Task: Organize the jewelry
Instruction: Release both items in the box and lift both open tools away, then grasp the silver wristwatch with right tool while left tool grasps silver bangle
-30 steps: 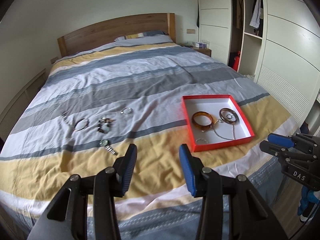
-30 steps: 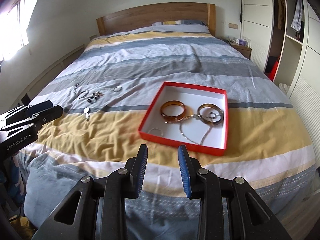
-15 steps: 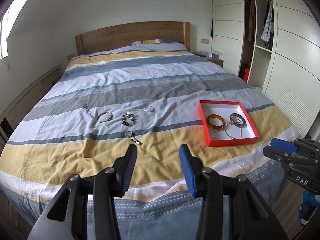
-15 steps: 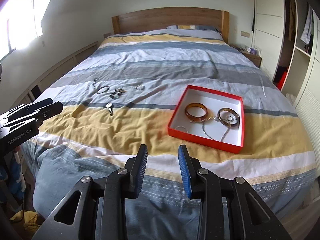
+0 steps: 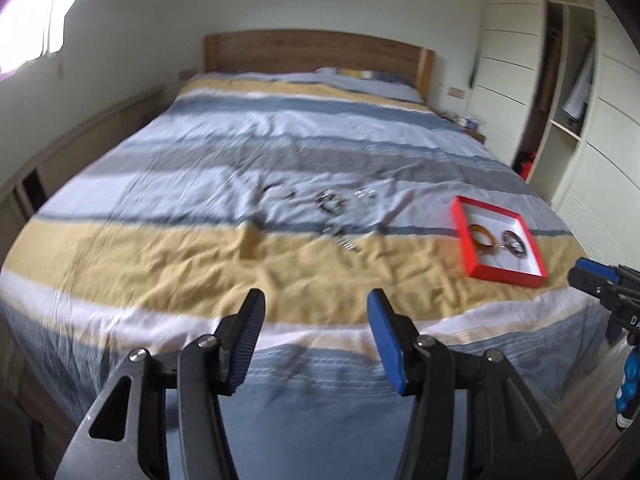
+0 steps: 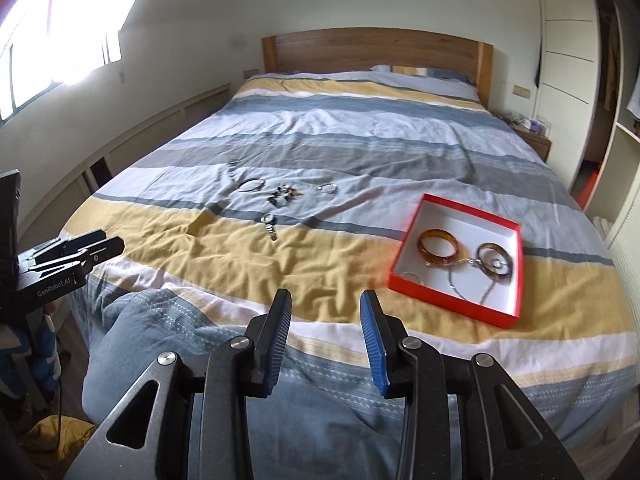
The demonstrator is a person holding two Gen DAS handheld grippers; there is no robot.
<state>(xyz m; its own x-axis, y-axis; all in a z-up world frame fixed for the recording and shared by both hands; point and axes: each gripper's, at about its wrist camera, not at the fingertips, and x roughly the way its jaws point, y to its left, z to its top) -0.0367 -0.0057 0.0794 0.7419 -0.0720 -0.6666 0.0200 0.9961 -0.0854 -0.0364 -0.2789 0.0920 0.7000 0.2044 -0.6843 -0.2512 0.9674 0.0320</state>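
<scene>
A red box [image 6: 516,276] lies on the striped bed at the right. It holds an amber bangle [image 6: 438,242], a second bangle [image 6: 495,266] and a silver chain [image 6: 452,280]. Left of it, loose on the cover, lie a watch [image 6: 270,224], a thin bangle [image 6: 250,185], a dark bead cluster [image 6: 282,194] and a small bracelet [image 6: 328,188]. My left gripper [image 5: 316,304] hangs over the bed's foot, its jaws opening with nothing between them. My right gripper [image 6: 325,300] is also at the foot, its jaws opening slightly and empty. The left wrist view is blurred; the box [image 5: 508,276] and watch [image 5: 340,238] show there.
A wooden headboard [image 6: 372,50] and pillows close the far end. White wardrobes [image 6: 568,60] and a nightstand [image 6: 534,138] stand at the right. A window [image 6: 60,32] and a low wall ledge [image 6: 160,120] run along the left. A folded blue blanket [image 6: 132,332] hangs off the bed's foot.
Both grippers have moved left along the bed's foot, so the box has shifted right in both views. The left gripper's jaws stand wider apart. The left view is now blurred.
</scene>
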